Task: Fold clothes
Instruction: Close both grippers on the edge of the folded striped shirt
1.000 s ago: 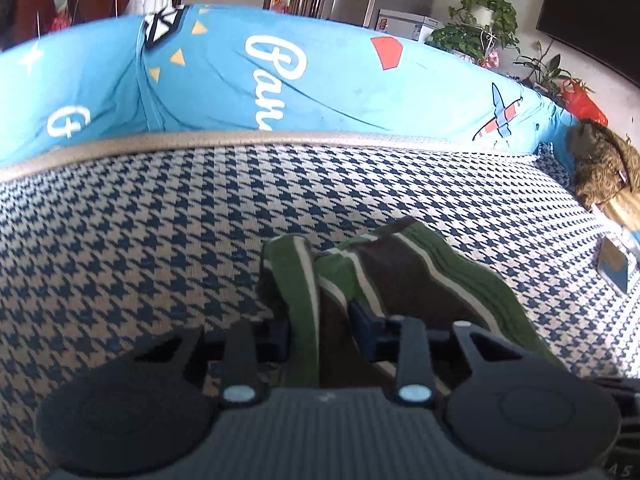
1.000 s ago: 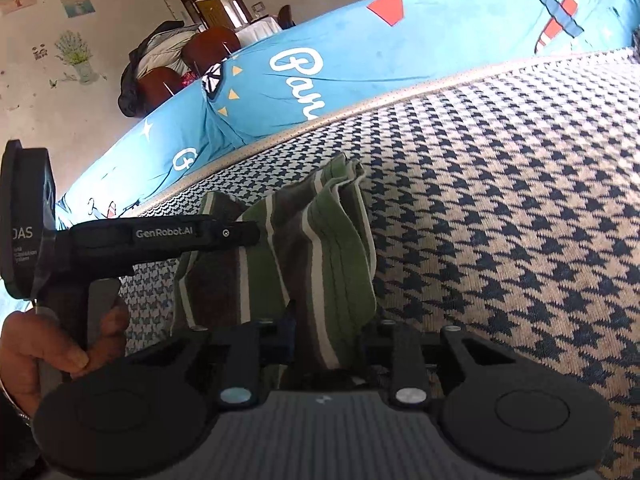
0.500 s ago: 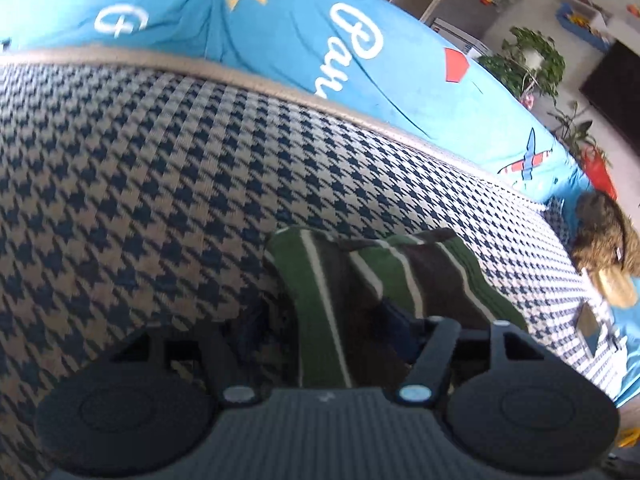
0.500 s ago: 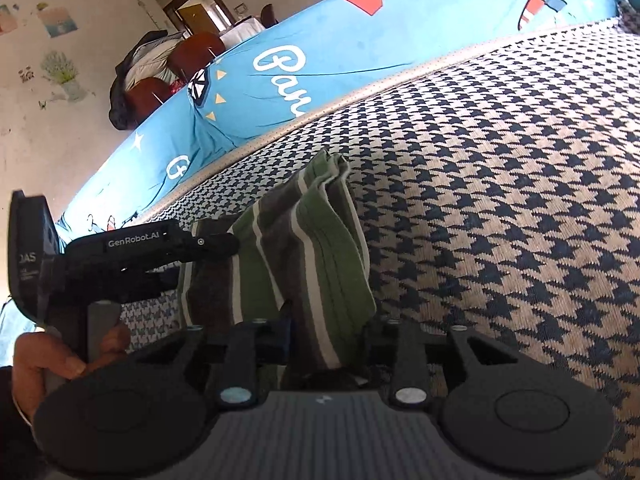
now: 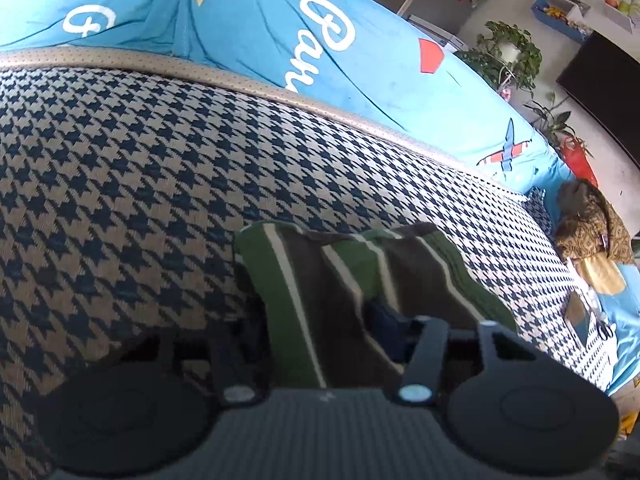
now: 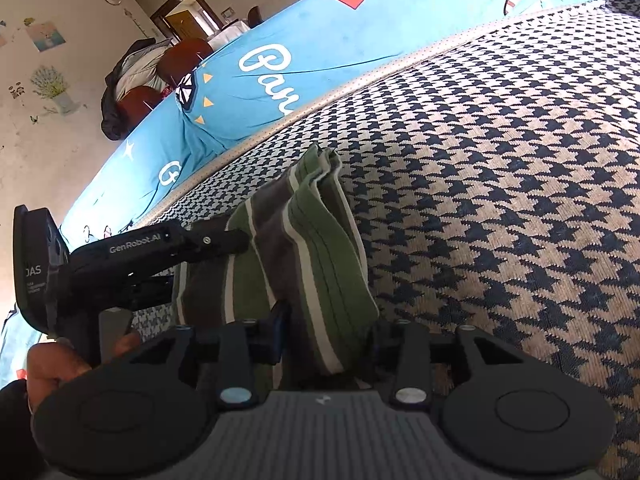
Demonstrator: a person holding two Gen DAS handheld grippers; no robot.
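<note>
We see a broad houndstooth-patterned sofa seat (image 6: 500, 184), navy and tan, backed by a bright blue printed cover (image 5: 280, 36). On it lies a folded green, brown and cream striped garment (image 6: 304, 248). Our left claw (image 5: 320, 332) and right claw (image 6: 324, 336) each pinch one edge of it.

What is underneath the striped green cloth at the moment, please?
Under the striped cloth lies the checked sofa seat, visible all around it. Both the right claw and left claw grip it. Whatever lies directly beneath its folds is covered.
</note>
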